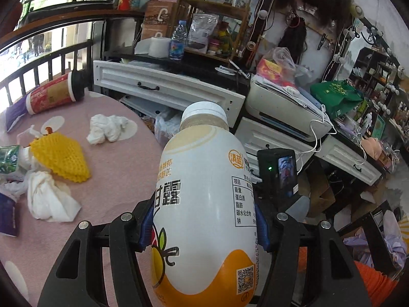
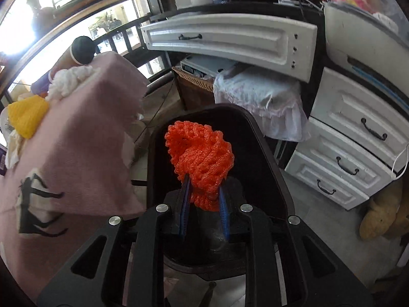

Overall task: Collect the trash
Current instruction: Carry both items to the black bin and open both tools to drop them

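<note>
My left gripper (image 1: 204, 227) is shut on a white and orange drink bottle (image 1: 204, 192) with a white cap, held over the edge of the pink-clothed table (image 1: 115, 179). On that table lie a yellow foam net (image 1: 61, 156), two crumpled tissues (image 1: 107, 128) (image 1: 48, 199), a tipped red cup with a black lid (image 1: 53, 94) and a green packet (image 1: 9, 158). My right gripper (image 2: 204, 186) is shut on an orange foam net (image 2: 199, 153), which hangs above a dark bin (image 2: 255, 128) on the floor beside the pink-clothed table (image 2: 89, 140).
White drawer units (image 2: 345, 140) and a pulled-out drawer (image 2: 230, 43) stand behind the bin. A wicker basket lined with a white bag (image 2: 255, 97) sits under the drawer. A printer (image 1: 286, 110) and cluttered shelves fill the back. A small black device (image 1: 278, 171) stands near the bottle.
</note>
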### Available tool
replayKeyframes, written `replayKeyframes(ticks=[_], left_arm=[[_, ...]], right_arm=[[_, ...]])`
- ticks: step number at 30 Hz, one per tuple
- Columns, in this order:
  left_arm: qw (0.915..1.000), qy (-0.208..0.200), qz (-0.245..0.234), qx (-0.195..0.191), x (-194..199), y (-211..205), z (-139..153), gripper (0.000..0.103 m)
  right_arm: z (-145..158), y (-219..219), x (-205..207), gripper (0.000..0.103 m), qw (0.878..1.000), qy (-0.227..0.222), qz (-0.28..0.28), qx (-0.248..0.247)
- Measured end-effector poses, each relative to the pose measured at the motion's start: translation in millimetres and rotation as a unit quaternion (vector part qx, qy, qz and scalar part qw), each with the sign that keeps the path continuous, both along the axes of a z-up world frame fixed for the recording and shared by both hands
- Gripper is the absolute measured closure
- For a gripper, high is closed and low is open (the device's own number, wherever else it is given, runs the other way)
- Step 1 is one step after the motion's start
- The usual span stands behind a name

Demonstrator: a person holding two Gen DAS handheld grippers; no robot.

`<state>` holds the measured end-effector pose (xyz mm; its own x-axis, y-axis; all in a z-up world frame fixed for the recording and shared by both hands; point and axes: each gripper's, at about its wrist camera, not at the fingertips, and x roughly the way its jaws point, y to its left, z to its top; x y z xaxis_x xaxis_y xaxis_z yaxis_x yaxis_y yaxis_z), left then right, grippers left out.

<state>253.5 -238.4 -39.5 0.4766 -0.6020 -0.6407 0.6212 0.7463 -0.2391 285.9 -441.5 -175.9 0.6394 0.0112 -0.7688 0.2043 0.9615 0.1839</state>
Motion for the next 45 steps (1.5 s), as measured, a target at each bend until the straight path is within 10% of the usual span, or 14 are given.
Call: replayKeyframes(ticks=[6,31,45], left_arm=[[0.9990,0.029,-0.002,0.034,16.5,-46.7,-32.9,0.043],[0.9665,0.134,0.020,0.218,87.4,-183.9,-173.9,0.041],[0.9849,0.107,0.002,0.136,66.6,-166.4,-104.6,0.020]], right_arm=[[-33.7,-17.4,-9.1,0.044,0.999,0.014,-0.040,0.026],[16.7,-96.8,-185.8,0.043,0.985,-0.040,-0.167,-0.010],[31.9,-88.2,-173.7,0.043,0.985,-0.045,-0.163,-0.041]])
